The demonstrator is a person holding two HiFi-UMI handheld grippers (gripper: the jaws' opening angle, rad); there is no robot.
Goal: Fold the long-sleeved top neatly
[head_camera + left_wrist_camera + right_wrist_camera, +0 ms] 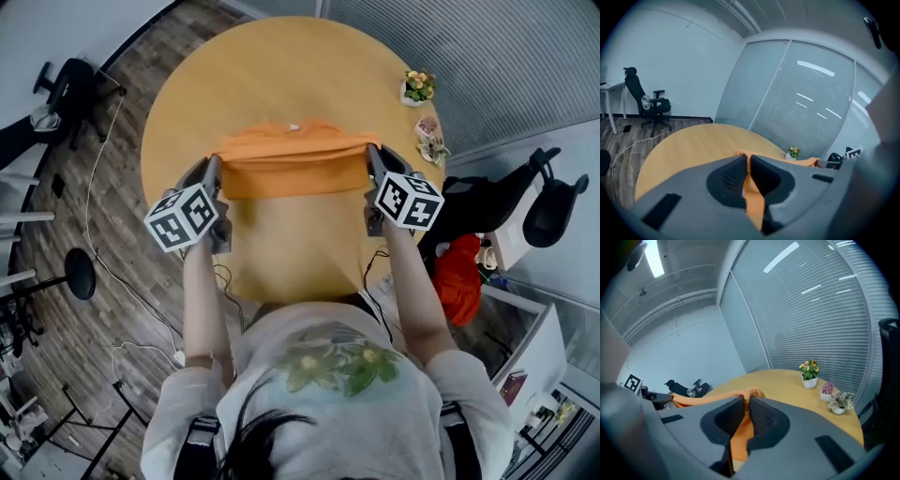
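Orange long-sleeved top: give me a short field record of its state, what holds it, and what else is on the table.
garment: orange long-sleeved top, stretched between both grippers, collar toward the far side
surface: round wooden table
left gripper: shut on the top's left edge
right gripper: shut on the top's right edge
other items: three small potted plants near the table's right rim

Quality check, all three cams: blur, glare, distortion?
Head view: even light, sharp, mild fisheye curving the table. Left gripper view: heavy fisheye, dark corners, light streaks reflected on the glass wall, left tongs on the orange top soft up close. Right gripper view: same dark corners and streaks; potted plant sharp.
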